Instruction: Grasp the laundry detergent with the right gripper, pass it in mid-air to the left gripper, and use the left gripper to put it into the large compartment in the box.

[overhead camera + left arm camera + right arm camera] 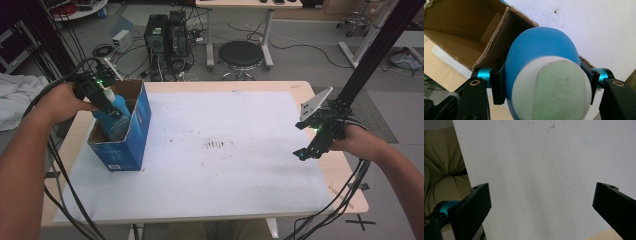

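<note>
Left gripper (107, 102): jaws clamped on blue bottle (541, 57), white cap toward camera, held over the open top of the blue carton (135, 135). Carton stands on the worktop (260, 90). Right gripper (312, 137): well right of carton, jaws wide apart, holding nothing.

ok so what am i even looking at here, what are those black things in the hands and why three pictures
A person at a table holds a hand-operated clamp tool in each hand. The high view looks down from above; the other two come from cameras riding on each tool, looking along its black jaws. The left gripper is shut on a blue bottle with a white cap, held at the open top of a blue cardboard box. The right gripper is open and holds nothing, hovering near the right edge of the white sheet that covers the table.
</note>
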A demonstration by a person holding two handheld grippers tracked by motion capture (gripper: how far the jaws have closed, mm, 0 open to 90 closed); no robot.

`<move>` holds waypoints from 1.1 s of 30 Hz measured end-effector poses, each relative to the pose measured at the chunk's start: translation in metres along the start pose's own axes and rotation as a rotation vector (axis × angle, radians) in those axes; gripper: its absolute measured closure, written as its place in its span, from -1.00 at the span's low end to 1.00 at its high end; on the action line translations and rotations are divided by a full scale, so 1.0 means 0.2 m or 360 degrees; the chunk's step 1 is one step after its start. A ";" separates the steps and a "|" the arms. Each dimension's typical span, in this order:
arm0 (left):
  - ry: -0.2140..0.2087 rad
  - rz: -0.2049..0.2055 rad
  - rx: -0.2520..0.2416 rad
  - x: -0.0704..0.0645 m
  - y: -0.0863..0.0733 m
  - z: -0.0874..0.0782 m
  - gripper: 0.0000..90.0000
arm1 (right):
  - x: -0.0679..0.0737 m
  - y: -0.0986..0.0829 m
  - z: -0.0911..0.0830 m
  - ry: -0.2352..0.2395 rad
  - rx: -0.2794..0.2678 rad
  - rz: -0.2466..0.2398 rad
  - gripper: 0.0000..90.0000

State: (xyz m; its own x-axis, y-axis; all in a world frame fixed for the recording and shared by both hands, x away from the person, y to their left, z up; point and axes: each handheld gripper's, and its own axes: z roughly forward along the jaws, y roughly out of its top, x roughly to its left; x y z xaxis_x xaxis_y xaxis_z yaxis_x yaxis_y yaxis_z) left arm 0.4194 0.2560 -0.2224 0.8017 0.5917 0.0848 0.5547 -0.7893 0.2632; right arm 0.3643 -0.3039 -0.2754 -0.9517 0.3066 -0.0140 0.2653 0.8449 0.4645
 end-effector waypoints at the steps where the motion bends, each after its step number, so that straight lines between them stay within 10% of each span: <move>1: 0.0000 0.0004 0.0008 0.00 0.00 0.01 -0.15 | 0.00 0.00 0.00 0.0002 -0.0001 -0.0001 -0.98; 22: -0.0063 0.0024 0.0143 0.00 -0.05 0.28 -0.15 | 0.01 -0.02 0.01 0.0010 -0.0008 0.0006 -0.98; 33: -0.0064 0.0000 0.0140 0.01 -0.05 0.29 -0.16 | 0.02 -0.02 0.01 0.0011 -0.0021 0.0003 -0.98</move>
State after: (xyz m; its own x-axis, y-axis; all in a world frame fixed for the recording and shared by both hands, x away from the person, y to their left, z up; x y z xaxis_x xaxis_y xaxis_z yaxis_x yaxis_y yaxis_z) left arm 0.4287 0.2551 -0.2797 0.8090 0.5860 0.0454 0.5707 -0.8017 0.1778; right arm 0.3597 -0.3048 -0.2793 -0.9523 0.3050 -0.0070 0.2651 0.8384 0.4763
